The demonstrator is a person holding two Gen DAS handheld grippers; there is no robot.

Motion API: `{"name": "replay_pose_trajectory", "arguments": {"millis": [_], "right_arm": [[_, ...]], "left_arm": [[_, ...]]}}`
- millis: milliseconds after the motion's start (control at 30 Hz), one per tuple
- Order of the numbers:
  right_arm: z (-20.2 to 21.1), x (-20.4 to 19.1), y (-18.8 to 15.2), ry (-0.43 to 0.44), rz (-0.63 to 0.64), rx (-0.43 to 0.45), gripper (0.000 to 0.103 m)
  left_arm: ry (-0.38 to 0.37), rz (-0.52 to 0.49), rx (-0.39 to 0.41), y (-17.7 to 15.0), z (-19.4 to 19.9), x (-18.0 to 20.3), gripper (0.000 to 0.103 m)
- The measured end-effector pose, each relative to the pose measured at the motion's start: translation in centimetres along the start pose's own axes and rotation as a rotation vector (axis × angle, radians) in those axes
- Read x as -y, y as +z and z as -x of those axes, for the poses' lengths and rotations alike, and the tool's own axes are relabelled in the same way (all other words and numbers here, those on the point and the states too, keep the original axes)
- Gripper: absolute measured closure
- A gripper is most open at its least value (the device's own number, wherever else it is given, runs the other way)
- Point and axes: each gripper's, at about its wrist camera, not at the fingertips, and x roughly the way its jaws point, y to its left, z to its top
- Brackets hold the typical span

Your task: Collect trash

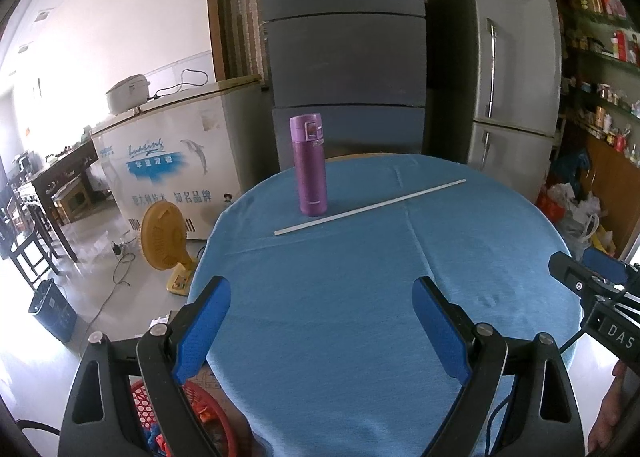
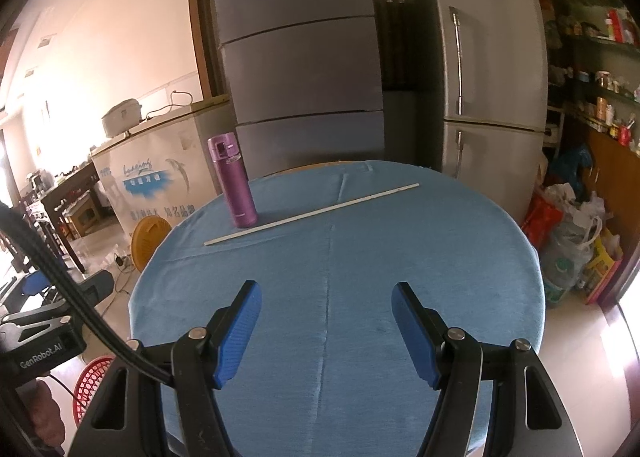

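A round table with a blue cloth [image 1: 360, 297] [image 2: 360, 265] fills both views. A purple flask [image 1: 308, 165] [image 2: 236, 181] stands upright at its far left. A long thin white stick [image 1: 370, 207] [image 2: 312, 213] lies slantwise across the far half, just in front of the flask. My left gripper [image 1: 320, 297] is open and empty above the near edge. My right gripper [image 2: 326, 299] is open and empty above the near half; it also shows at the right edge of the left wrist view [image 1: 592, 277]. A red mesh basket [image 1: 192, 417] [image 2: 92, 385] sits on the floor, lower left.
Two grey fridges [image 1: 344, 49] [image 1: 512, 57] stand behind the table. A white chest freezer [image 1: 172, 165] and a yellow fan [image 1: 164, 235] are to the left. A dark bin [image 1: 52, 309] stands on the floor at left. Bags [image 2: 572, 233] and shelves are at right.
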Motion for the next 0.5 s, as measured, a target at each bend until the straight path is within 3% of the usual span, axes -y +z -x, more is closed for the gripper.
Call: {"name": "replay_pose_trajectory", "arguments": {"millis": [500], "right_arm": [[-1.9, -2.1, 0.2, 0.004, 0.009, -0.024, 0.032]], "left_arm": [[-0.007, 0.015, -0.022, -0.7, -1.5, -2.4, 0.011]]}}
